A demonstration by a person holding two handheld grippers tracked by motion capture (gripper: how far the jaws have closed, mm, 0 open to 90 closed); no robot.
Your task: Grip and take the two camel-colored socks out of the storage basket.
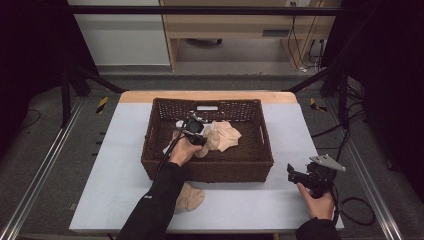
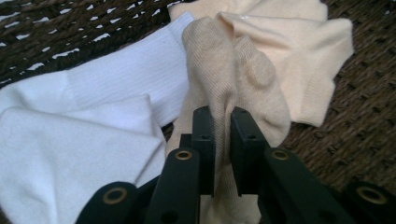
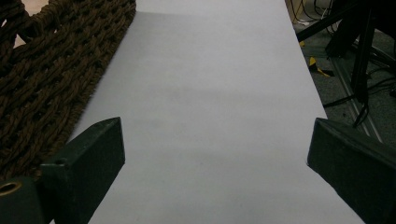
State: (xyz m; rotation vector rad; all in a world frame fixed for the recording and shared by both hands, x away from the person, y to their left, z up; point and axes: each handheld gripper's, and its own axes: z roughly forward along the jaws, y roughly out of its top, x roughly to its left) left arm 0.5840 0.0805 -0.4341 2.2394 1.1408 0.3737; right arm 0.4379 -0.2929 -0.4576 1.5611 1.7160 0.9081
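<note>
I have the left gripper (image 2: 222,154) down inside the dark brown woven wicker basket (image 1: 207,170), and its two black jaws are pinched together on a fold of the tan ribbed cotton sock (image 2: 233,84). In the left gripper view the cloth stands up in a ridge between the pads and runs away from me, bunched and creased where it is squeezed. Beside that sock, on the side nearer the basket's left wall, lies a white ribbed sock (image 2: 93,126), folded over itself and touching the tan one. Beyond the tan sock a paler cream sock (image 2: 299,51) is spread flat on the basket floor, its edge tucked under the tan one.

From the high view the left gripper (image 1: 196,131) sits near the middle of the basket, with my left hand (image 1: 182,150) just above the basket's near wall and the dark sleeve crossing it. The heap of pale socks (image 1: 222,136) lies just to the right of the gripper, still within the basket.

Outside the basket, just in front of its near wall, another tan sock (image 1: 191,196) rests on the pale grey tabletop (image 1: 250,200), partly under my forearm.

My right gripper (image 1: 295,175) is well off the basket's right front corner, held above the tabletop. Its jaws stand wide apart with bare table between them; in the right gripper view (image 3: 215,154) the basket's wall (image 3: 42,88) runs along the left edge.
</note>
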